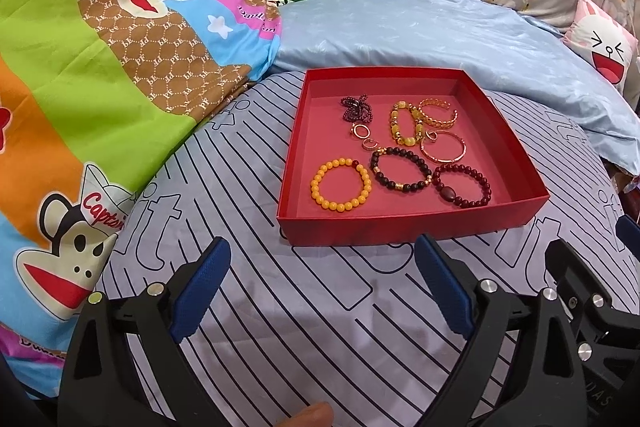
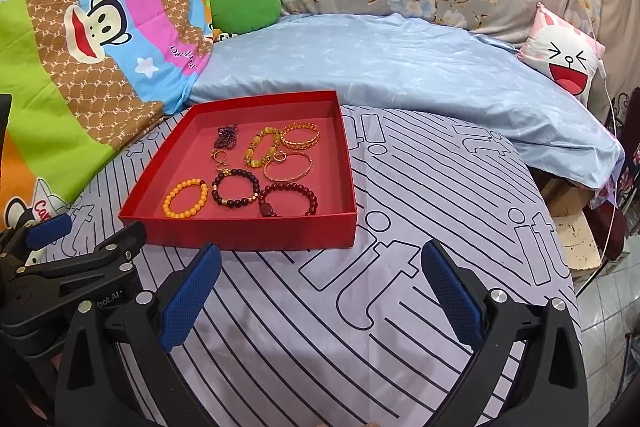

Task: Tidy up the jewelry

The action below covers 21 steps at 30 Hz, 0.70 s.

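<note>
Both grippers empty, short of the tray
Left gripper (image 1: 322, 281) and right gripper (image 2: 320, 285) gape wide; tray (image 1: 400, 225) lies ahead, nearer the left.

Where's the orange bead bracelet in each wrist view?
Left wrist: orange bead bracelet lies at the tray's near-left corner, just left of picture centre.
Right wrist: orange bead bracelet is in the same corner, left of centre.
Shared landmark: the red tray.

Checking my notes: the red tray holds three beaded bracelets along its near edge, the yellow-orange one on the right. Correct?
Not quite. In the left wrist view the yellow-orange beaded bracelet lies at the left of the red tray, with the black and dark red ones to its right.
</note>
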Each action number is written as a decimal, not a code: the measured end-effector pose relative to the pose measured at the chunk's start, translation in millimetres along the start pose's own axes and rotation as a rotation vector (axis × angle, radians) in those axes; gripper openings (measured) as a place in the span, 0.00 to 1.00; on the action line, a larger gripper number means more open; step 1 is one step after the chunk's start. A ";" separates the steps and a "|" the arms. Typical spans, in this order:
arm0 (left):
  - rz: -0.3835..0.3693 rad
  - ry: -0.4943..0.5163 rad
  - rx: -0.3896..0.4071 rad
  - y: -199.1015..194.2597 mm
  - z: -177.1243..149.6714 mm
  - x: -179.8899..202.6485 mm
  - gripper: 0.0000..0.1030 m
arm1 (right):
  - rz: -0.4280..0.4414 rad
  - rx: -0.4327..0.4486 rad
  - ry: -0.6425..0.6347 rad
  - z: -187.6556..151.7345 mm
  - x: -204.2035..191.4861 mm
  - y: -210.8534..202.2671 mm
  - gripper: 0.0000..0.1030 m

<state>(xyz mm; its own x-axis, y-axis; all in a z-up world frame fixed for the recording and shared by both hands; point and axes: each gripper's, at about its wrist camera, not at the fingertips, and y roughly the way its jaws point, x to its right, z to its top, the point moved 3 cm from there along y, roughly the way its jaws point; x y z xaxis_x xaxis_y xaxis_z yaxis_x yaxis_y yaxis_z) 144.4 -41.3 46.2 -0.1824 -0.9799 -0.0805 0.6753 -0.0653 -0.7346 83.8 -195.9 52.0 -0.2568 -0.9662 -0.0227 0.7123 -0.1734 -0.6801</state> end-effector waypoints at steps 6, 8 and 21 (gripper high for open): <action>-0.001 0.000 -0.009 4.5 2.5 0.0 0.86 | 0.003 -0.010 0.005 1.7 1.6 5.9 0.94; -0.001 0.001 -0.011 6.6 3.0 0.2 0.86 | 0.004 -0.014 0.006 2.4 1.4 8.3 0.94; -0.001 -0.003 -0.024 12.5 3.6 0.7 0.86 | 0.001 -0.019 0.008 2.3 0.0 11.9 0.94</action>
<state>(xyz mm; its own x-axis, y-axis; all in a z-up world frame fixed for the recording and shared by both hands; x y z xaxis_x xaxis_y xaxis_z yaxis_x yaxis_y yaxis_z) 155.3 -43.4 39.3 -0.1814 -0.9803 -0.0776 0.6575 -0.0622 -0.7509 93.8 -198.4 45.6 -0.2611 -0.9649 -0.0287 0.6998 -0.1687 -0.6942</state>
